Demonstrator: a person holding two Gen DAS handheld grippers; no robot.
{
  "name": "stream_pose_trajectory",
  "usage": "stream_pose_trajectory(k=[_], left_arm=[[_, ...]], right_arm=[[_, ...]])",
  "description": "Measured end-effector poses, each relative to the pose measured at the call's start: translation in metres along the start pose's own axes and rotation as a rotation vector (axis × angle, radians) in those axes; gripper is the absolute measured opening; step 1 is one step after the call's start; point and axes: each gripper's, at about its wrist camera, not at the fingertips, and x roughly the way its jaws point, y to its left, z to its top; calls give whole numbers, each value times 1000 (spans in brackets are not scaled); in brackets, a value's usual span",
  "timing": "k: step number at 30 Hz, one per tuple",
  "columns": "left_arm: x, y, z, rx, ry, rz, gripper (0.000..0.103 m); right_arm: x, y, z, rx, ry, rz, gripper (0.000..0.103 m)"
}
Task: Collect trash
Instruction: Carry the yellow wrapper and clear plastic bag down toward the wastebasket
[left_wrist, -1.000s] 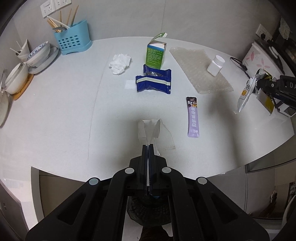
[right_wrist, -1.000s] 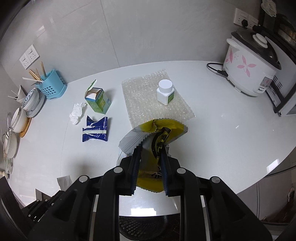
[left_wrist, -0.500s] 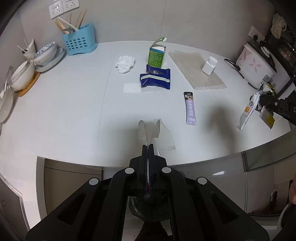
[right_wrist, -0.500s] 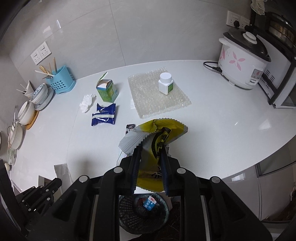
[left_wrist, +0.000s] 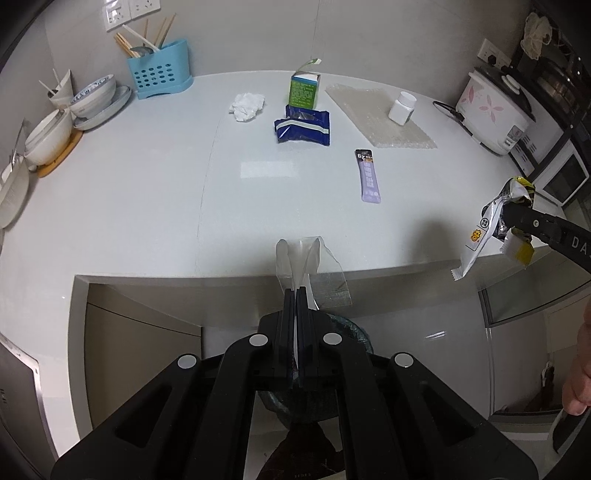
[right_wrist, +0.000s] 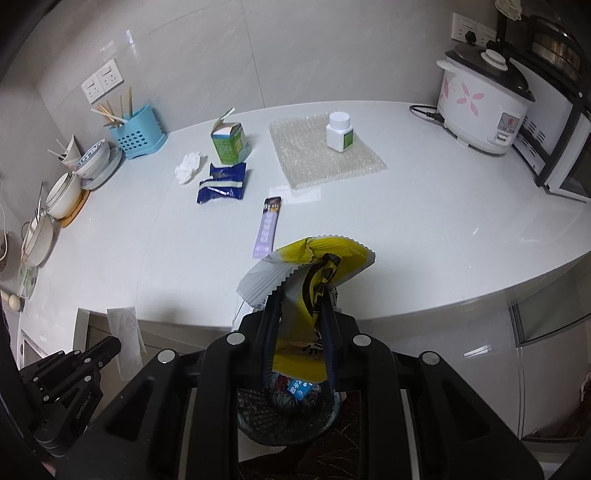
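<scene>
Right wrist view shows the right gripper (right_wrist: 299, 306) clamped on a yellow snack bag (right_wrist: 314, 273) above the mesh bin (right_wrist: 284, 421), seemingly for dropping, while the left gripper (left_wrist: 296, 295) pinches clear film (left_wrist: 306, 262) beyond the table (left_wrist: 147, 177) edge.

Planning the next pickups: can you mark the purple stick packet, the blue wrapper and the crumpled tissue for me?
Purple stick packet (left_wrist: 369, 177), left wrist view, middle of its length.
Blue wrapper (left_wrist: 302, 127), left wrist view, on its pale stripe.
Crumpled tissue (right_wrist: 189, 167), right wrist view, centre of the wad.
</scene>
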Motion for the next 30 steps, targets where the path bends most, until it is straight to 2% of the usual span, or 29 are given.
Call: stream_pose_trajectory(k=[13, 30], left_arm=[[10, -18, -37, 42, 29, -29, 0], [50, -17, -77, 74, 87, -42, 0]], right_arm=[[8, 3, -43, -49, 34, 16, 20], [51, 11, -97, -73, 134, 33, 20]])
